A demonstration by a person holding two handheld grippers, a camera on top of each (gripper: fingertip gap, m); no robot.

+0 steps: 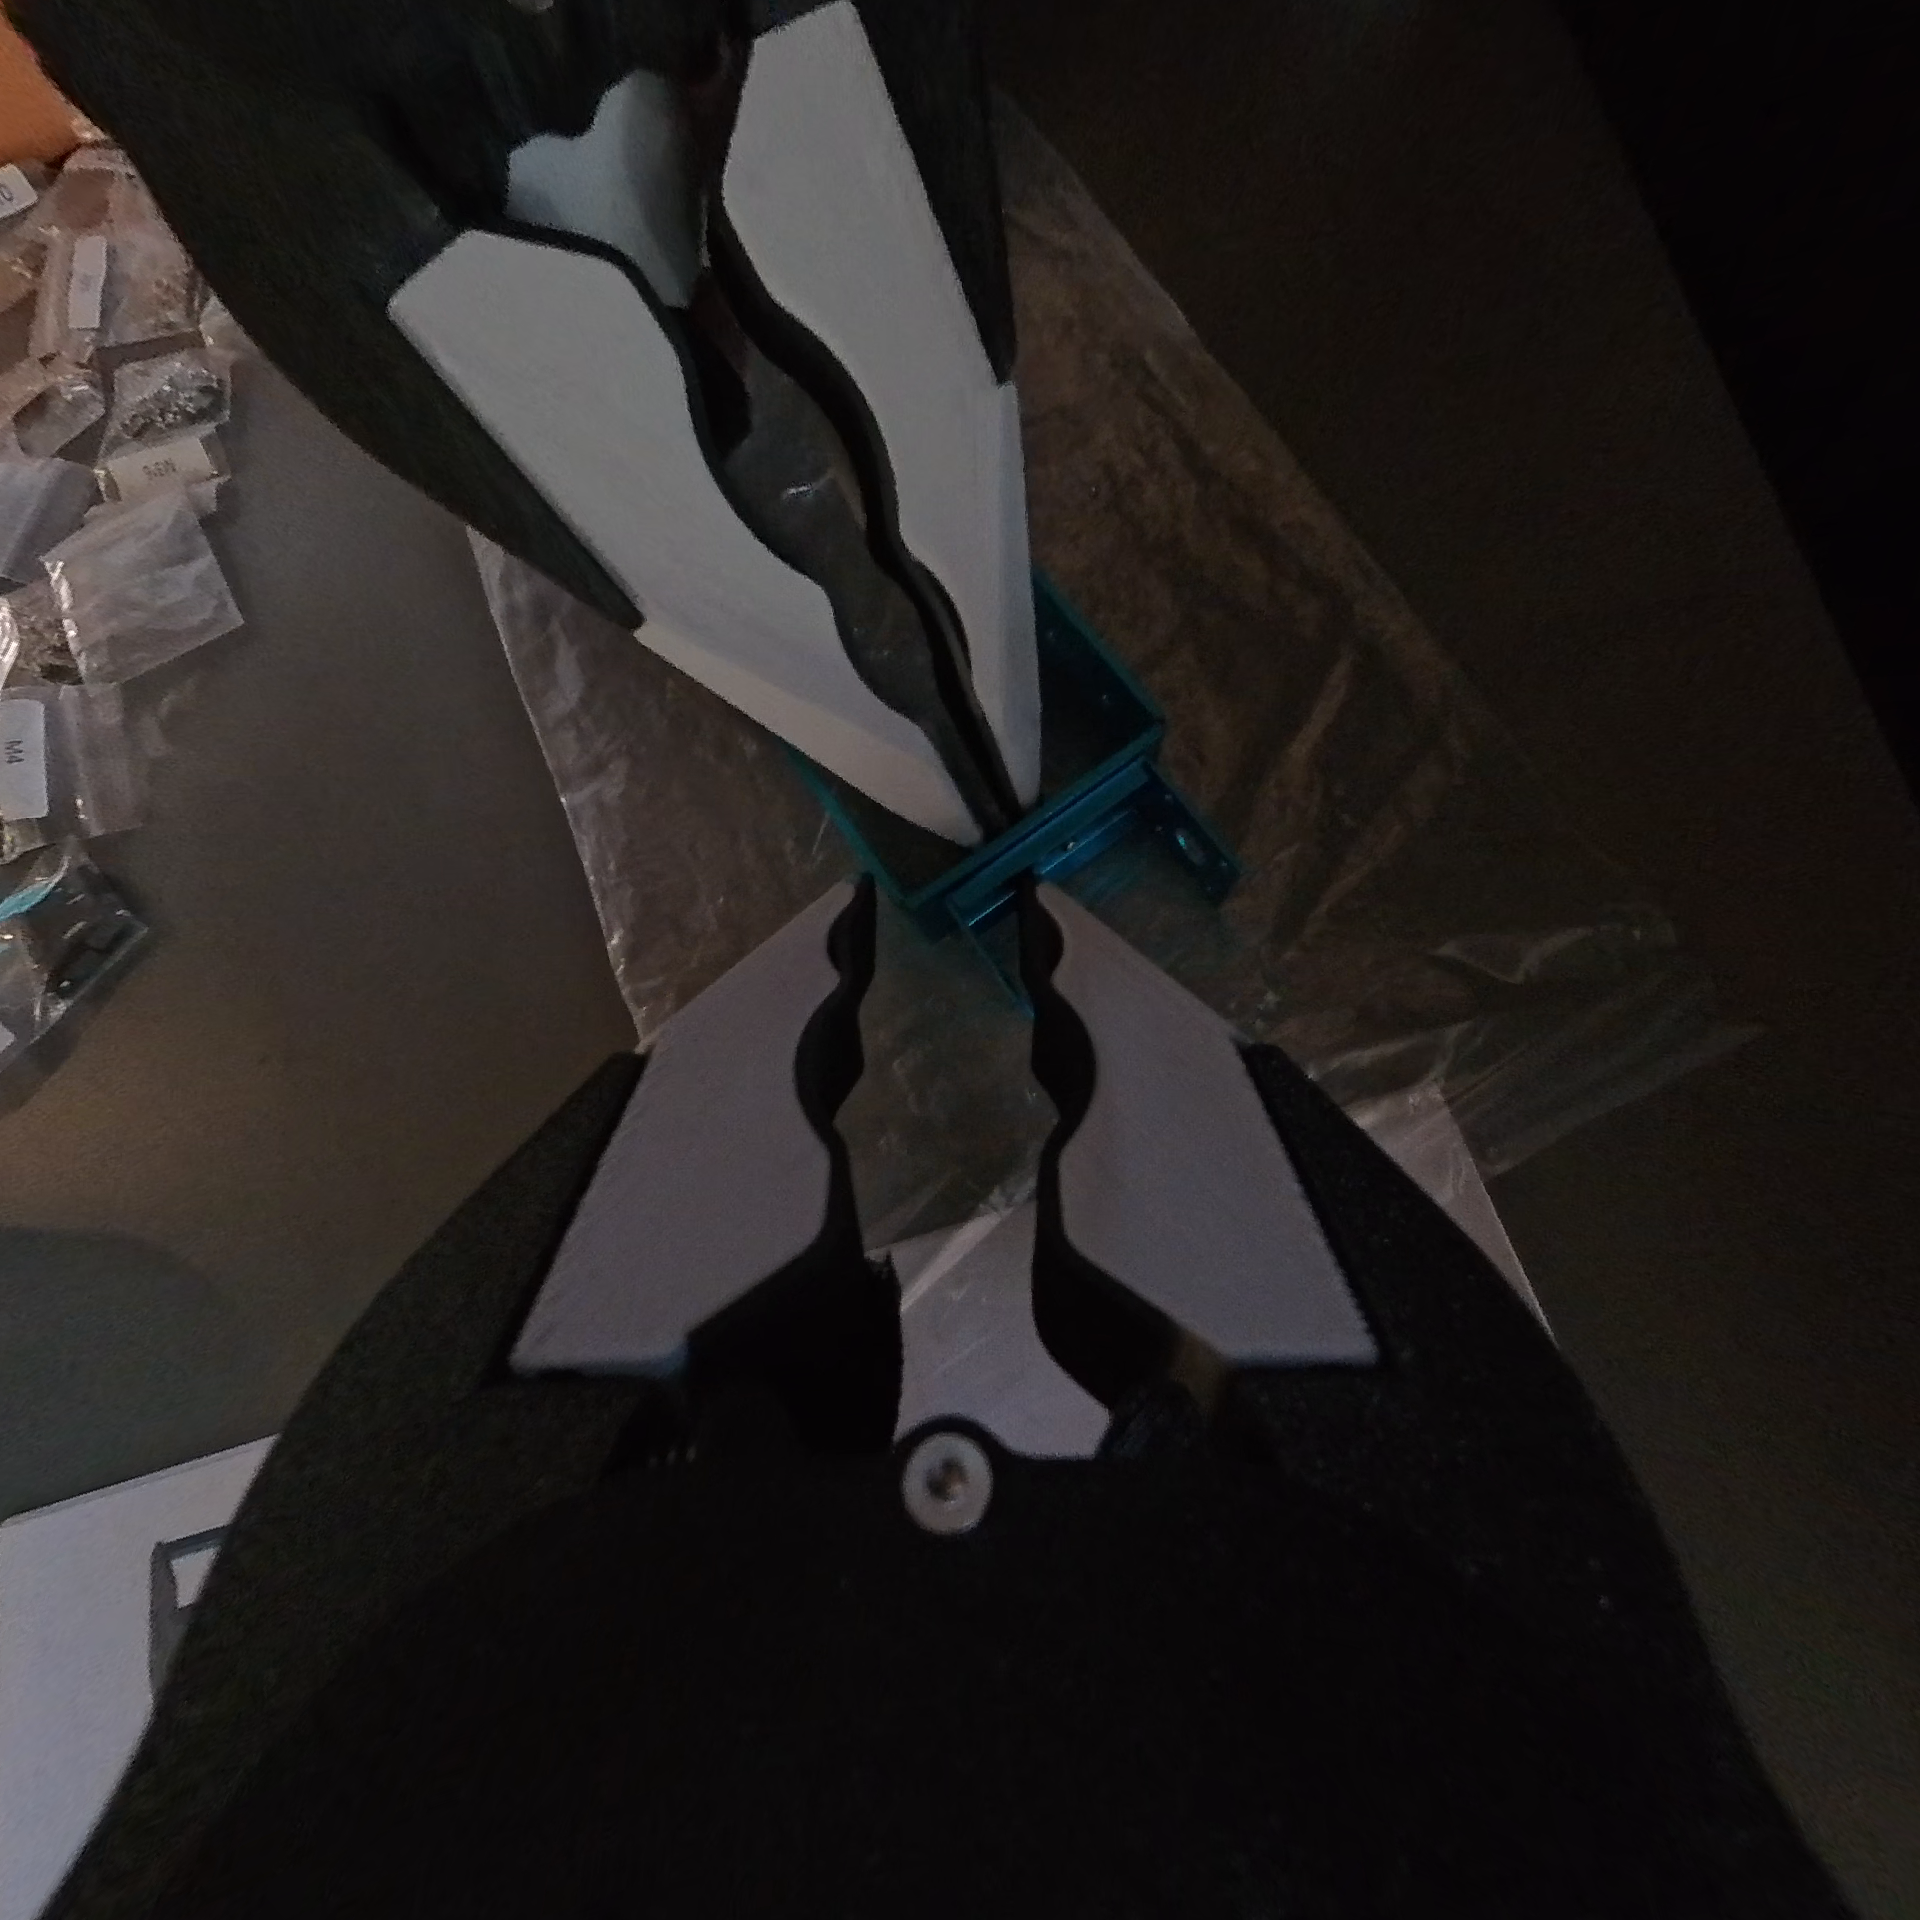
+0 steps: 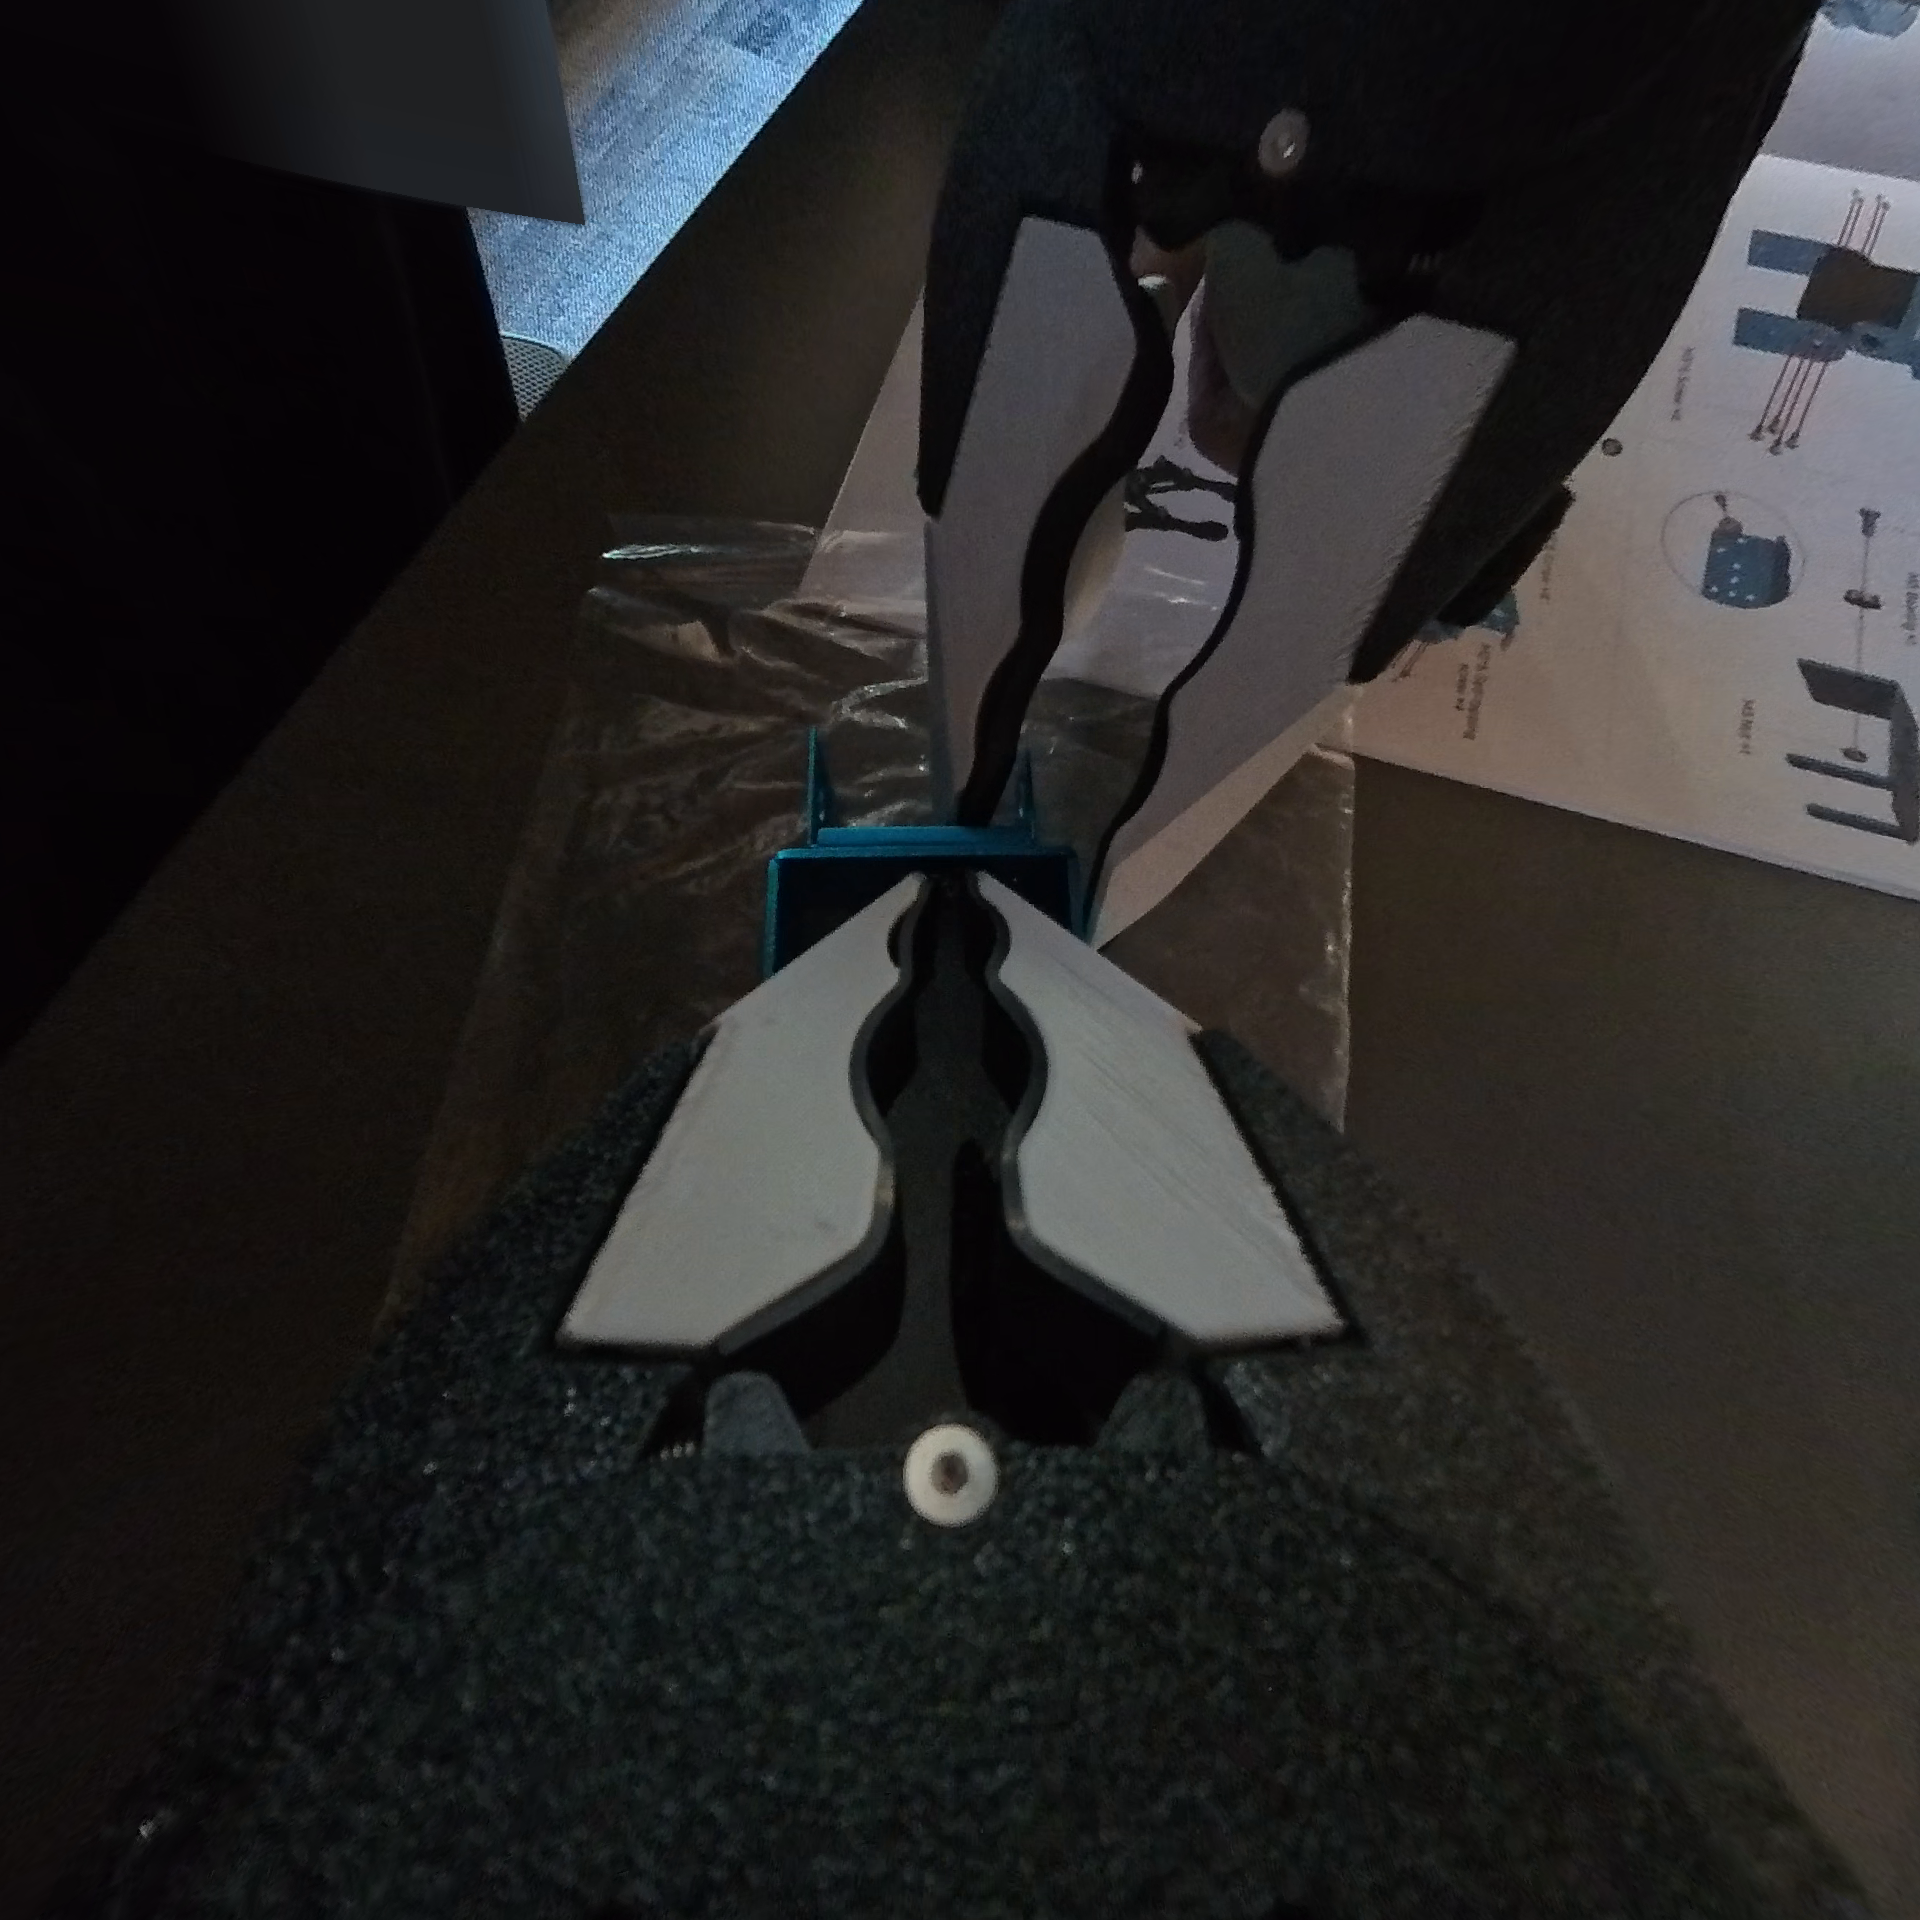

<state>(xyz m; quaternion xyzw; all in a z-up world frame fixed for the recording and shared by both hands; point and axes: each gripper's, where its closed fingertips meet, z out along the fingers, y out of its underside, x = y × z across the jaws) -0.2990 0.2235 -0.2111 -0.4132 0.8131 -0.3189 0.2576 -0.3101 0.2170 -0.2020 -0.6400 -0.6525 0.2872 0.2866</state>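
Two blue metal U-brackets sit together on a clear plastic bag point(image 1: 1299, 644) on a dark table. My right gripper point(image 2: 951, 881) is shut on the top wall of the larger blue bracket point(image 2: 800, 914). It enters the left wrist view point(image 1: 995, 823) from above. My left gripper point(image 1: 951, 891) has its jaws partly apart, with the tips either side of a flange of the smaller blue bracket point(image 1: 1049, 847). A gap shows beside the flange. In the right wrist view the left gripper point(image 2: 1029, 873) comes down from the top, just behind my right fingertips.
Several small labelled bags of hardware point(image 1: 114, 499) lie at the left. A printed instruction sheet point(image 2: 1714, 540) lies on the table at the right, and a white sheet point(image 1: 83, 1683) at the lower left. The table edge point(image 2: 665, 270) runs diagonally, with carpet floor beyond. My two grippers' fingertips are within a few centimetres of each other.
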